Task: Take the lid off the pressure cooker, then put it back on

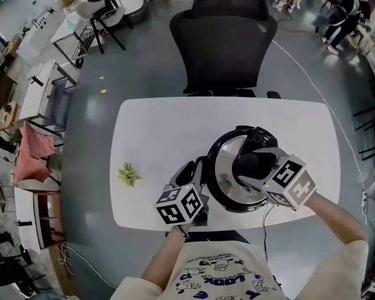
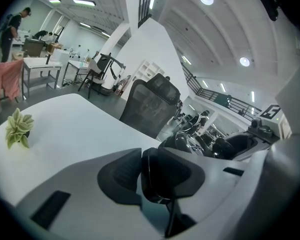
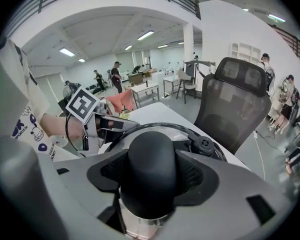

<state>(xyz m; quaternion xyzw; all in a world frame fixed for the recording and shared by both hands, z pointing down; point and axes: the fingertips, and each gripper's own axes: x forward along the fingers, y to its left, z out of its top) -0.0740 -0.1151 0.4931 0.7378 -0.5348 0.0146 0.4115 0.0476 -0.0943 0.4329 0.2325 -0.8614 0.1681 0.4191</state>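
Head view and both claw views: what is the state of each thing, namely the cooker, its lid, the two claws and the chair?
Pressure cooker: standing on the table, closed.
Lid: on the cooker.
Left claw: shut on the cooker's side handle.
Right claw: shut on the lid handle.
Office chair: empty.

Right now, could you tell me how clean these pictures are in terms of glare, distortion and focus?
Head view: wide-angle bending bows the edges of the white table; the steel lid shows a soft sheen, not blown out. Left gripper view: dark round vignette, and the close black side handle looks soft. Right gripper view: same vignette; the lid handle is sharp.
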